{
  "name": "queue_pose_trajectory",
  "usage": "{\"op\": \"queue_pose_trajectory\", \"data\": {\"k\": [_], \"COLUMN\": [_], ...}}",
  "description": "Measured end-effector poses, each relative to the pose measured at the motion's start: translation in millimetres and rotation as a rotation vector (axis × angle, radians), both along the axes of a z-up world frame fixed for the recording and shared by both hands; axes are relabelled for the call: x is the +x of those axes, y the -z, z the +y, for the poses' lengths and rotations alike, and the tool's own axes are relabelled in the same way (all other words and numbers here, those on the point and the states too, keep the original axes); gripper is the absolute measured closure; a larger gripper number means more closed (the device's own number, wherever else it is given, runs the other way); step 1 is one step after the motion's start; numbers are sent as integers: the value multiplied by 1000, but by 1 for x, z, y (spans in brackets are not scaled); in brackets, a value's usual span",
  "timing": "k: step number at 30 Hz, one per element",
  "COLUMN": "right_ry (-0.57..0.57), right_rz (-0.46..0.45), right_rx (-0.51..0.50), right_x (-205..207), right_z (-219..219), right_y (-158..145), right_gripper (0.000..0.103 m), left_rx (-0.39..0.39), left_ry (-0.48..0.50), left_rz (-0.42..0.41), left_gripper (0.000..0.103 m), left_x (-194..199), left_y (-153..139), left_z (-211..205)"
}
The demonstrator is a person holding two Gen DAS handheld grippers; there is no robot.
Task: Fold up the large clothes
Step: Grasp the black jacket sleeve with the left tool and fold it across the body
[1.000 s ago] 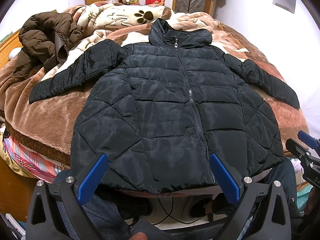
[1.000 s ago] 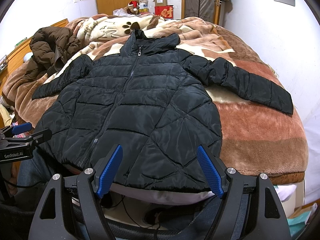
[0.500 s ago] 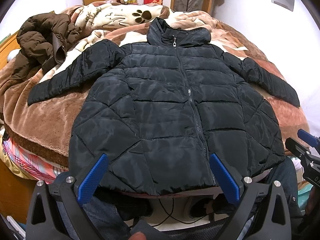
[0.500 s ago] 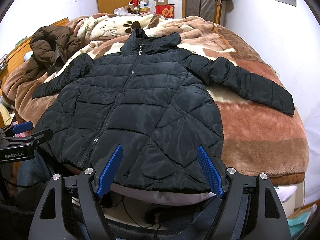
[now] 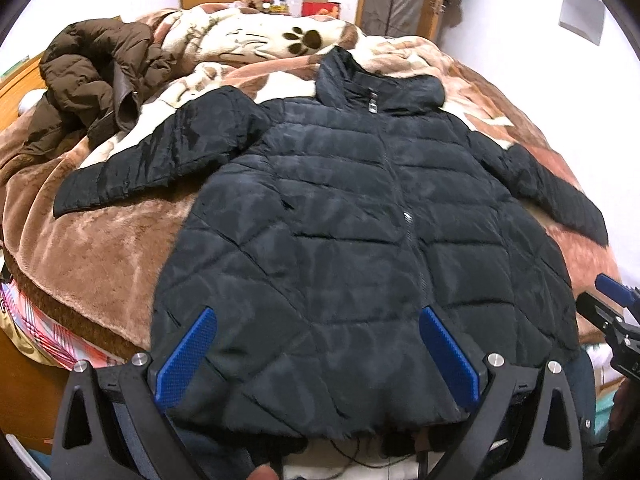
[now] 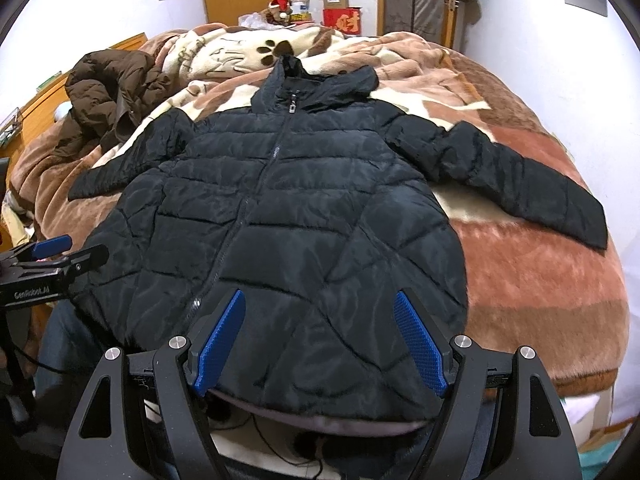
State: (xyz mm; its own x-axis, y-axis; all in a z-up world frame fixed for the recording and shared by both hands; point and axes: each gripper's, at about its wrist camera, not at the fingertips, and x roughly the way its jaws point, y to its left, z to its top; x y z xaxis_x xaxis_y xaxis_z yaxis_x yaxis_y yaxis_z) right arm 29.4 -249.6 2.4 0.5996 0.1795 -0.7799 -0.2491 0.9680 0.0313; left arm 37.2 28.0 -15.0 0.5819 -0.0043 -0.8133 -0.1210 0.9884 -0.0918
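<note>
Lying flat and zipped on the brown plush blanket [image 6: 540, 280], the black quilted puffer jacket [image 5: 360, 240] spreads both sleeves; left gripper [image 5: 316, 344] and right gripper [image 6: 320, 340] hover wide apart, empty, over its near hem.

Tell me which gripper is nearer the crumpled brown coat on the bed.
Left. The left gripper hovers open over the black jacket's hem, on the brown coat's side; the right gripper hovers open beyond it.
</note>
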Motion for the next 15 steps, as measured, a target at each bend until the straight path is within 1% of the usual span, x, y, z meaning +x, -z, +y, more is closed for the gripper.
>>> {"op": "queue_pose_trajectory", "data": {"k": [4, 6, 9, 11, 13, 15], "right_ry": [-26, -43, -67, -78, -89, -98], "right_rz": [18, 20, 23, 26, 22, 19], "right_rx": [-7, -21, -34, -41, -47, -51], "right_x": [27, 40, 60, 76, 91, 106], "right_z": [15, 23, 35, 43, 50, 59], "right_y": [-1, 0, 2, 4, 5, 7], "right_gripper": [26, 26, 26, 26, 26, 26], "left_rx": [-9, -1, -2, 22, 30, 14], "left_ry": [-53, -89, -155, -201, -243, -261], "left_rz": [-14, -15, -3, 4, 9, 17], "left_gripper": [0, 0, 1, 3, 3, 3], "left_x": [17, 28, 45, 56, 67, 77], "left_y": [3, 5, 12, 16, 21, 27], "left_z": [26, 43, 72, 90, 109, 129]}}
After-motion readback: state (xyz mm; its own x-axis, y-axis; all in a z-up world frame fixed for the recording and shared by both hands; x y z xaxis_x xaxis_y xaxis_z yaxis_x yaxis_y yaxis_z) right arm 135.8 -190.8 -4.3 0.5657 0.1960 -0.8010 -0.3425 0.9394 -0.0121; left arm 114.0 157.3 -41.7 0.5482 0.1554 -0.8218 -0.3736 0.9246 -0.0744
